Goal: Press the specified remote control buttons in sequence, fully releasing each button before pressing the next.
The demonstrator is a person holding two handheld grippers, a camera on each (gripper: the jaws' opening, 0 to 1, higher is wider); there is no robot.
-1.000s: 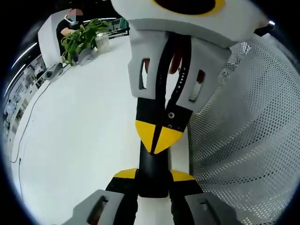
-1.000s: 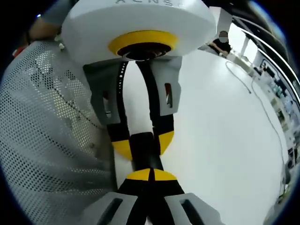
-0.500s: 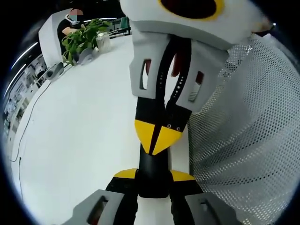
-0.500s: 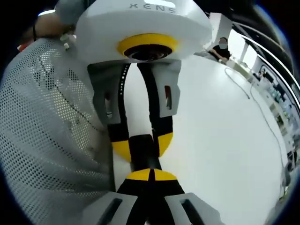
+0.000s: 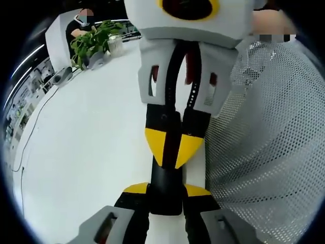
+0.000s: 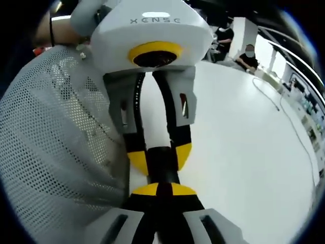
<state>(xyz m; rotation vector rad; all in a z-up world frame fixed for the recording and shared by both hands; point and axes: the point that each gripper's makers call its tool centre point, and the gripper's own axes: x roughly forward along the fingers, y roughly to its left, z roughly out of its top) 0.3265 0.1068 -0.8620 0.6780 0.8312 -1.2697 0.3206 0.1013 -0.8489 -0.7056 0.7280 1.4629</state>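
Note:
A black remote control (image 5: 165, 189) is clamped between the yellow tips of my left gripper (image 5: 166, 191), which is shut on it. My right gripper (image 5: 173, 148) comes down from above with its jaws shut, and its yellow point sits against the remote's far end. In the right gripper view, my right gripper (image 6: 158, 190) has its tips closed together at the end of the remote (image 6: 161, 161). There the left gripper (image 6: 160, 158) faces me and holds the remote from both sides. The remote's buttons are hidden.
The white table (image 5: 86, 137) stretches away under the grippers. White mesh fabric on a person (image 5: 269, 147) (image 6: 56, 147) hangs close beside them. A potted plant (image 5: 94, 43) and a thin cable (image 5: 30, 127) lie at the far edge, and another cable (image 6: 292, 132) crosses the tabletop.
The right gripper has straightened and shifted slightly over the remote, with its tips staying at the far end. Both views have moved a little. The left gripper's hold is unchanged.

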